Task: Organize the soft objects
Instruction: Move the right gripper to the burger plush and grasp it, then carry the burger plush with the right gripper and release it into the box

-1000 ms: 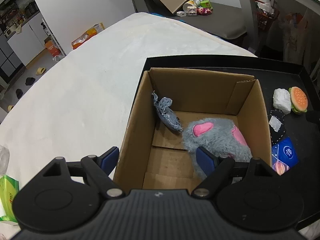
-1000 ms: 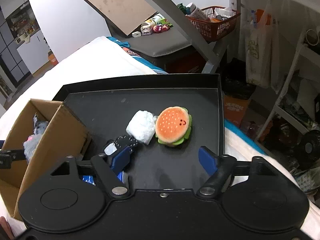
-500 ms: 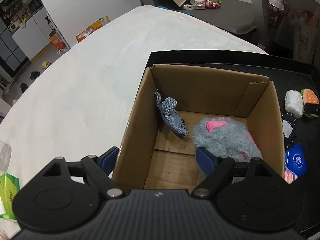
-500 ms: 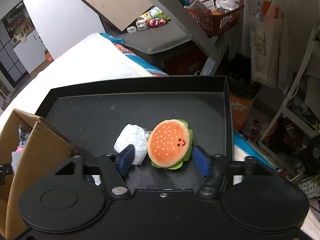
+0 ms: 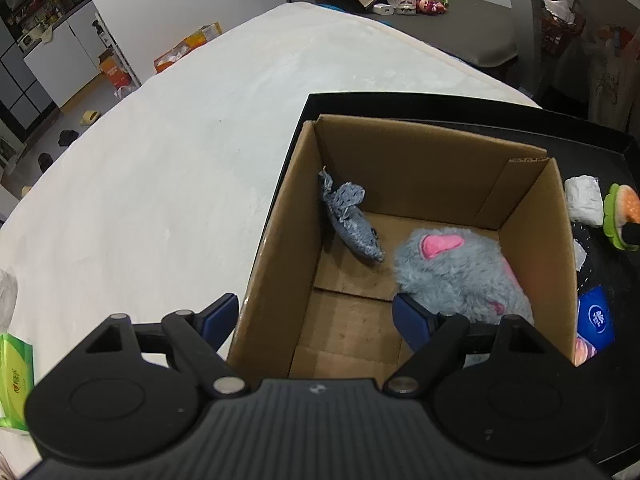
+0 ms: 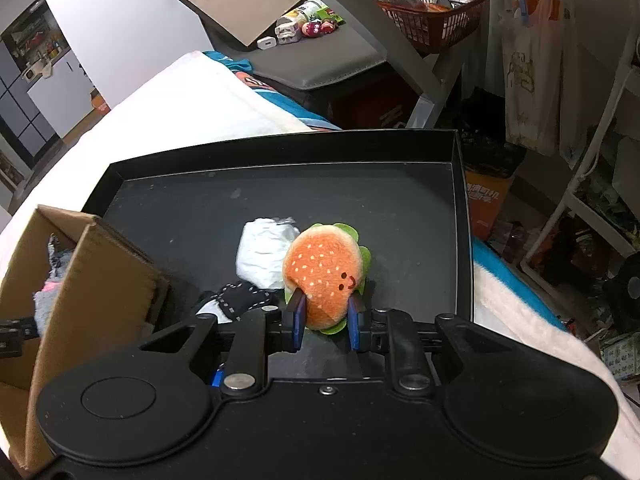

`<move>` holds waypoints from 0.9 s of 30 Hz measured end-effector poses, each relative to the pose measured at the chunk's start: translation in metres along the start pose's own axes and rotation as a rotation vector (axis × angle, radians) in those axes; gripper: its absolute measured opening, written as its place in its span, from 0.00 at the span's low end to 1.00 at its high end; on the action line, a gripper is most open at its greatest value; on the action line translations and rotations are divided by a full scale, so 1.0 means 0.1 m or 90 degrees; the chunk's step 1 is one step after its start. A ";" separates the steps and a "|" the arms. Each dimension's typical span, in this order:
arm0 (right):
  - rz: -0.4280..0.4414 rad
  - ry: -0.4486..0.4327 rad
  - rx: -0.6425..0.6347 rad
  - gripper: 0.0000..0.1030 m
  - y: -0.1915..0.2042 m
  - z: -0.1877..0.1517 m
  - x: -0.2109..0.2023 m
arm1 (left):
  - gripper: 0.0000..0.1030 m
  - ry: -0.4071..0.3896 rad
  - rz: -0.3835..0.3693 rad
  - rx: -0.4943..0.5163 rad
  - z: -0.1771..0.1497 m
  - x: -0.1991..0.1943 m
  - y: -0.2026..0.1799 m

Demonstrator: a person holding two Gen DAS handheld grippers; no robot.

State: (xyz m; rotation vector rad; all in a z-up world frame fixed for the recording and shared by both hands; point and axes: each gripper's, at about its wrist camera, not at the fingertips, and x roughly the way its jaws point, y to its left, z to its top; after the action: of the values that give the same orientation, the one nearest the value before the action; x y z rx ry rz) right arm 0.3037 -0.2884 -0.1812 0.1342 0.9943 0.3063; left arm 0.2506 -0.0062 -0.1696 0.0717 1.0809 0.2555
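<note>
My right gripper (image 6: pixel 325 322) is shut on a plush hamburger (image 6: pixel 326 270), squeezing its near end on the black tray (image 6: pixel 400 192). The hamburger also shows in the left wrist view (image 5: pixel 622 216). A white soft bundle (image 6: pixel 262 252) lies touching its left side. A cardboard box (image 5: pixel 440 168) stands on the tray's left part and holds a grey furry plush with pink ears (image 5: pixel 460 272) and a blue-grey fabric toy (image 5: pixel 352 226). My left gripper (image 5: pixel 316 316) is open and empty, its fingers either side of the box's near left wall.
A black dotted pouch (image 6: pixel 240 300) and a blue tissue pack (image 5: pixel 596 318) lie on the tray between box and hamburger. A green packet (image 5: pixel 14 384) sits on the white bed cover at far left. A shelf rack and red basket (image 6: pixel 436 12) stand behind the tray.
My right gripper moved forward over the hamburger and closed on it. The left gripper shifted slightly over the box and stayed open.
</note>
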 end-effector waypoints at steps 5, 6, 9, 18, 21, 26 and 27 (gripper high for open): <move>-0.008 -0.004 0.001 0.20 0.10 -0.01 -0.14 | 0.80 0.001 -0.008 0.002 -0.05 -0.02 0.05; -0.010 -0.004 -0.002 0.20 0.12 -0.01 -0.17 | 0.80 -0.001 -0.008 0.003 -0.06 -0.03 0.06; -0.019 -0.002 -0.009 0.20 0.19 -0.02 -0.25 | 0.80 -0.003 -0.011 0.002 -0.08 -0.06 0.09; -0.047 0.002 -0.022 0.20 0.40 -0.09 -0.49 | 0.80 -0.012 -0.022 0.009 -0.15 -0.15 0.18; -0.051 0.002 -0.027 0.20 0.48 -0.11 -0.55 | 0.80 -0.015 -0.027 0.006 -0.17 -0.17 0.25; -0.057 -0.002 -0.041 0.20 0.65 -0.14 -0.65 | 0.80 -0.020 -0.041 -0.007 -0.21 -0.20 0.35; -0.058 -0.003 -0.044 0.20 0.69 -0.14 -0.67 | 0.80 -0.019 -0.045 -0.012 -0.22 -0.19 0.36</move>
State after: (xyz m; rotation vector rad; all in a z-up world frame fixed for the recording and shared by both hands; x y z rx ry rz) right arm 0.2450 -0.2444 -0.1182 0.0273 0.9804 0.2566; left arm 0.2171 0.0227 -0.1570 0.0193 1.0497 0.2002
